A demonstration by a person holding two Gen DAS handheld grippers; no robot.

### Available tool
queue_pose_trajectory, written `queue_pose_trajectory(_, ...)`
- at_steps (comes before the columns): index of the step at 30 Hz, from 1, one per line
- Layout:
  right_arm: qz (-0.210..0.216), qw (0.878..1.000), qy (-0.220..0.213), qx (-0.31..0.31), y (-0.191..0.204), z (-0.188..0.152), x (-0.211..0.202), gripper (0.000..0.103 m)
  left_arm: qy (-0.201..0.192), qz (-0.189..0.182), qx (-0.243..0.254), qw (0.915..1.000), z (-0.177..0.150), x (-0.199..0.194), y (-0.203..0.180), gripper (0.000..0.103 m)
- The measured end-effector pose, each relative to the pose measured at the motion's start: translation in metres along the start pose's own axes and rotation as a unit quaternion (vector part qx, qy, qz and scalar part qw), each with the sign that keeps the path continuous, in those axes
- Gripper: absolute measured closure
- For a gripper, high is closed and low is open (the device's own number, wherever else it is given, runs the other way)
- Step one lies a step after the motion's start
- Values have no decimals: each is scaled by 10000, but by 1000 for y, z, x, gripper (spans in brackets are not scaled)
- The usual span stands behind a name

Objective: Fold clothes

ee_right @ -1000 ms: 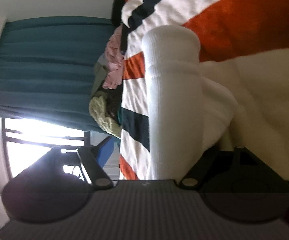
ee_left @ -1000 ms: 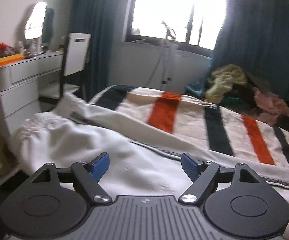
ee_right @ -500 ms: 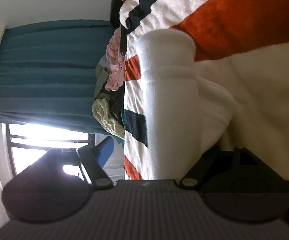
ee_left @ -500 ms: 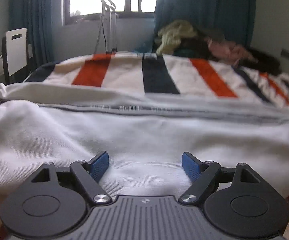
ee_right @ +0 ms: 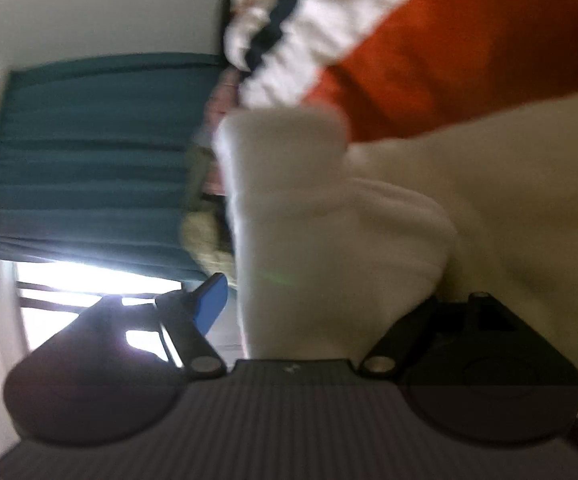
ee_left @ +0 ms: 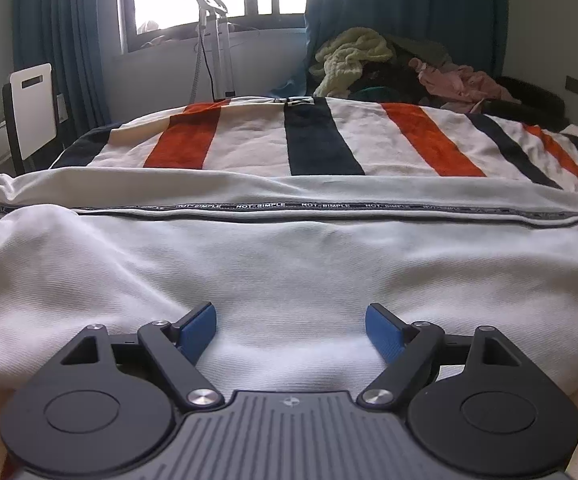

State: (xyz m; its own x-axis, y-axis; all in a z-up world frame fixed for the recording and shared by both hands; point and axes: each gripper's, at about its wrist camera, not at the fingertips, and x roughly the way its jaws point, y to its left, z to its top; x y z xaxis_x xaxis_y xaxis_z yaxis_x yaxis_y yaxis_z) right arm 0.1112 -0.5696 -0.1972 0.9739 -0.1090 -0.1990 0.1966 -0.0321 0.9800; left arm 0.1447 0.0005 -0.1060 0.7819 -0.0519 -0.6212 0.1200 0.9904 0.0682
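**On the striped bed: white garment spread out, one end caught by your right tool**

Across the striped blanket [ee_left: 321, 136] the white garment [ee_left: 289, 264] lay flat and wide, with its black printed tape [ee_left: 289, 205] running from side to side. You held the left gripper [ee_left: 291, 330] low over the near edge of the cloth, its two blue pads spread wide apart and nothing between them. Probably you placed it there to take this edge for the first fold.

Your right gripper [ee_right: 317, 312] was turned on its side, and a thick ribbed cuff [ee_right: 285, 152] of the same garment stood between its fingers. The right wrist view was blurred and one finger was hidden behind the cloth, so I cannot tell if the tool really pinched the cuff or only lay around it. Holding this end up would keep the cloth tight while the other side is gripped.

Behind the bed a pile of clothes [ee_left: 389, 64] waited near the curtain [ee_left: 389, 12].
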Motion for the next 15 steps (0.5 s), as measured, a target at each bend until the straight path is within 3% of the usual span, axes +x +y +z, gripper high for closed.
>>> queue_pose_trajectory(3,45,9999,15,-126,7,2,2,27,36,49,26,10000,1,1,-2,19)
queue_pose_trajectory(5,-148,9997,21,-172,4,3,2,37,56,57,7,10000,2,2,-2,19)
queue_pose_trajectory(7,-379,9991,-63,-166,-1,-4,-10,63,92,44,-39,9999,3,2,-1,19)
queue_pose_trajectory(9,-594,9977,-148,-284,0,-4,-9,81,118,-9,-162,9998,5,2,2,19)
queue_pose_trajectory(10,-707,9963,-202,-442,3,-6,-9,83,127,-31,-202,9997,5,2,3,18)
queue_pose_trajectory(12,-870,9881,-290,-1231,27,-15,-3,85,158,-58,-219,9996,6,3,3,17)
queue_pose_trajectory(15,-919,9621,-428,-2530,69,-43,-4,85,211,-62,-173,9996,9,4,3,16)
